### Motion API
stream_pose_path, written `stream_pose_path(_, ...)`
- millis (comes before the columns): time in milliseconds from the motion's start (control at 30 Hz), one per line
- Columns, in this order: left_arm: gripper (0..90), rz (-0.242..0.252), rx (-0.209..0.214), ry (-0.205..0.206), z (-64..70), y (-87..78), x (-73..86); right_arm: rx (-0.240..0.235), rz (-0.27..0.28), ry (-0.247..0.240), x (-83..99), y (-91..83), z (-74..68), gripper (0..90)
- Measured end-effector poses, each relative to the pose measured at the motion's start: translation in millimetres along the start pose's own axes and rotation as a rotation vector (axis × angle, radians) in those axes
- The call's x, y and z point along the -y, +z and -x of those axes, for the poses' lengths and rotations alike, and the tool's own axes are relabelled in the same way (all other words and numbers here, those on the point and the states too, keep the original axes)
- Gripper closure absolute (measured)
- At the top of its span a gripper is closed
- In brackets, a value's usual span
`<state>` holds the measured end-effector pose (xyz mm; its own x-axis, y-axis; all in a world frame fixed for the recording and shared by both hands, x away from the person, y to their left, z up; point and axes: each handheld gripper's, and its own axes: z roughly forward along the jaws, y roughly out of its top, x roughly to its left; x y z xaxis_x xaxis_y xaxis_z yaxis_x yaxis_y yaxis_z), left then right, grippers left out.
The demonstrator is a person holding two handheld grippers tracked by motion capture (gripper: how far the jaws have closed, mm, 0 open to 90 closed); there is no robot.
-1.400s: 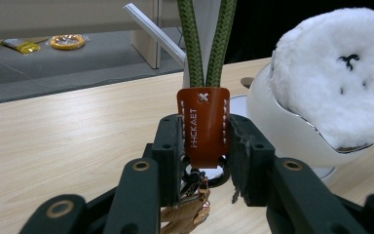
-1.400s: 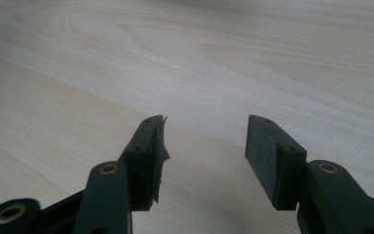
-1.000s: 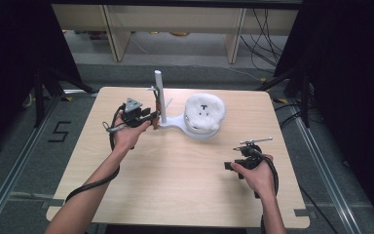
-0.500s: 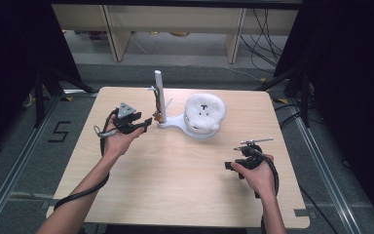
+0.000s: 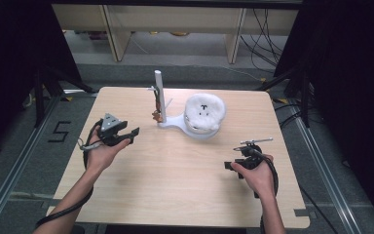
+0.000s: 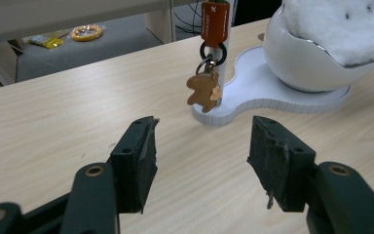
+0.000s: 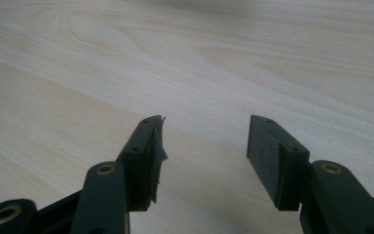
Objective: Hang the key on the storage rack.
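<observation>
Jaws of left gripper (image 6: pixel 202 161) wide, empty | keychain (image 6: pixel 205 87) just ahead, hanging upright on white stand's post (image 5: pixel 159 95), bowl (image 5: pixel 203 118) beyond-right | right gripper (image 5: pixel 230 166) wide, empty, well apart; left nearer.

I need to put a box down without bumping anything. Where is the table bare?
Bare wood lies between the left gripper and right gripper, and along the near edge of the table. The far middle is crowded: the white stand with its keychain and the fluffy-topped bowl.
</observation>
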<state>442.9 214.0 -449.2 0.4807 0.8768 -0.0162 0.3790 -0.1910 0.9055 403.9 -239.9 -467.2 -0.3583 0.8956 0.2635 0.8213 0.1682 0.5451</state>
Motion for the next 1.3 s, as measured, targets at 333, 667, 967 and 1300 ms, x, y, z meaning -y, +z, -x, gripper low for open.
stream_pose_path(333,41.1,0.014,0.004,-0.036,-6.5,-27.4,27.1,0.009,-0.025,0.012,-0.6,0.2,-2.0,47.8)
stream_pose_path(667,41.8,0.024,-0.043,-0.042,-0.9,-41.4,72.8,0.008,-0.01,-0.024,0.5,2.5,-1.5,47.4)
stream_pose_path(967,41.6,0.071,-0.084,-0.053,-0.8,-44.5,97.1,-0.006,-0.01,-0.022,1.6,2.2,-2.3,47.0)
stream_pose_path(1300,41.3,0.099,-0.108,-0.052,-4.5,-49.1,104.2,-0.001,-0.004,-0.027,6.0,6.0,-0.5,46.6)
